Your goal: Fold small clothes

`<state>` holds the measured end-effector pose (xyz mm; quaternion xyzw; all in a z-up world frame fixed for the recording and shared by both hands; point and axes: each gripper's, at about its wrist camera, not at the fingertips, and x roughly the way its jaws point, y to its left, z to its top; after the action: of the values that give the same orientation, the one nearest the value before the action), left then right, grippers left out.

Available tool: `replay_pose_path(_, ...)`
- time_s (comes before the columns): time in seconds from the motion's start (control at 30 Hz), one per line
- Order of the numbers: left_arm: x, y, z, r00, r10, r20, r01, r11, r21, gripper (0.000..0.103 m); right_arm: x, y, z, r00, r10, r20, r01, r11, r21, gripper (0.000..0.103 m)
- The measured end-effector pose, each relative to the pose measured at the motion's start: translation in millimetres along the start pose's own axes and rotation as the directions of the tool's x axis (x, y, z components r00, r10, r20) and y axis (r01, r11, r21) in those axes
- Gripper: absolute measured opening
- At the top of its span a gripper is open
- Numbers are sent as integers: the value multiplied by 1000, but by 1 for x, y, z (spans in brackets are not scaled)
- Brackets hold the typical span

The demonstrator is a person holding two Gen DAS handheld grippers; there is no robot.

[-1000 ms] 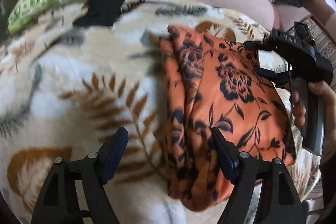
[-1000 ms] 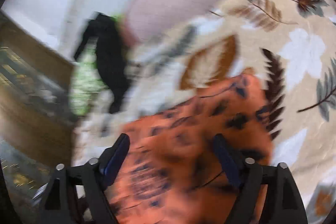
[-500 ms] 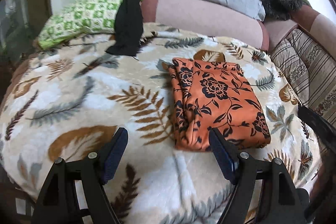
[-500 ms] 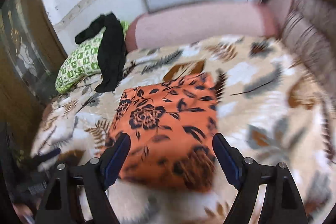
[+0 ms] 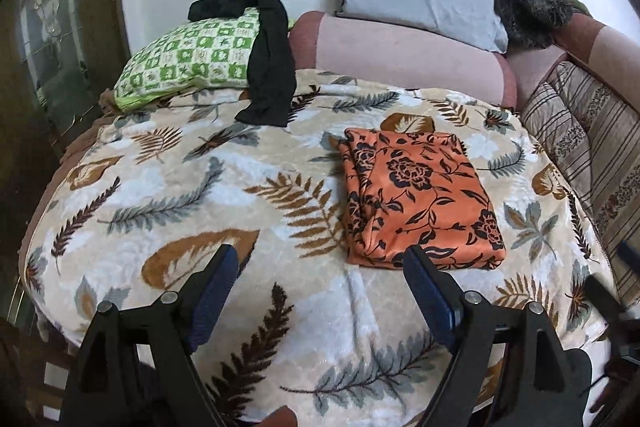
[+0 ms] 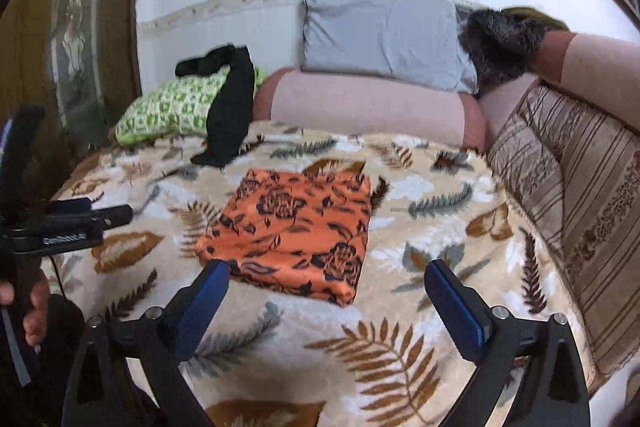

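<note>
**Left wrist view first: orange garment folded, black one waiting**

Left wrist view: the left gripper hangs above the leaf-print blanket with its jaws spread wide and nothing between them. The orange floral garment lies in a flat folded rectangle just ahead, right of centre. A black garment is draped over the green checked pillow, its tail trailing onto the blanket, well apart from the orange one.

Right wrist view: the right gripper is likewise spread and empty, above the blanket near the orange garment. The left gripper shows at the left edge, clear of the cloth. The black garment looks unfolded, though its far end is hard to read.

The orange piece looks finished, so leave it alone. The black garment seems next: pinch it at one end, lift it clear of the pillow, and spread it flat on open blanket beside the orange one before creasing it.
</note>
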<state>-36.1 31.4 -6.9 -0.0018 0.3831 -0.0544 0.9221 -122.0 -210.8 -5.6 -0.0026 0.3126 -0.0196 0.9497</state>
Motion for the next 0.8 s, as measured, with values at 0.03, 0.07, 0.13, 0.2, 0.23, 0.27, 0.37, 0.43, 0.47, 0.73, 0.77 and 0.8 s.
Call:
replay_pose_path(0.03,-1,0,-1,1000,5,1,-5,1000,0,85,11,0,-2,999,5,-45,-4,1000,6,103)
replay_pose_path(0.07,-2,-1,-1,1000,10,3,-10,1000,4,88,26,-1,-5,992,6,-129,-4,1000,21,103)
replay_pose_path(0.13,-3,-5,-2,1000,25,1,-25,999,26,94,41,-2,-11,980,-2,-201,11,999,44,103)
replay_pose_path(0.2,-3,-8,-1,999,38,7,-39,999,36,97,44,-4,-13,976,-10,-219,26,997,69,103)
replay_pose_path(0.23,-3,-9,0,999,39,5,-39,998,39,97,43,-4,-13,975,-11,-220,29,996,79,103)
replay_pose_path(0.27,-2,-11,1,999,34,-1,-34,999,42,97,43,-5,-12,976,-14,-219,34,996,85,103)
replay_pose_path(0.37,-3,-15,3,1000,29,1,-29,998,51,97,41,-7,-5,977,-45,-210,64,995,83,103)
replay_pose_path(0.43,-3,-18,4,1000,23,-1,-23,998,57,97,38,-9,2,978,-60,-198,78,994,82,103)
replay_pose_path(0.47,-3,-19,5,1000,22,-1,-22,998,57,97,37,-9,5,979,-65,-193,82,993,83,103)
replay_pose_path(0.73,-1,-24,8,1000,30,-1,-30,998,60,97,31,-5,19,978,-86,-189,103,991,83,103)
replay_pose_path(0.77,-1,-23,9,1000,25,1,-25,998,59,97,31,-4,21,978,-86,-189,103,991,83,103)
replay_pose_path(0.8,-1,-24,9,1000,21,2,-21,998,58,97,31,-4,22,979,-85,-185,102,991,83,103)
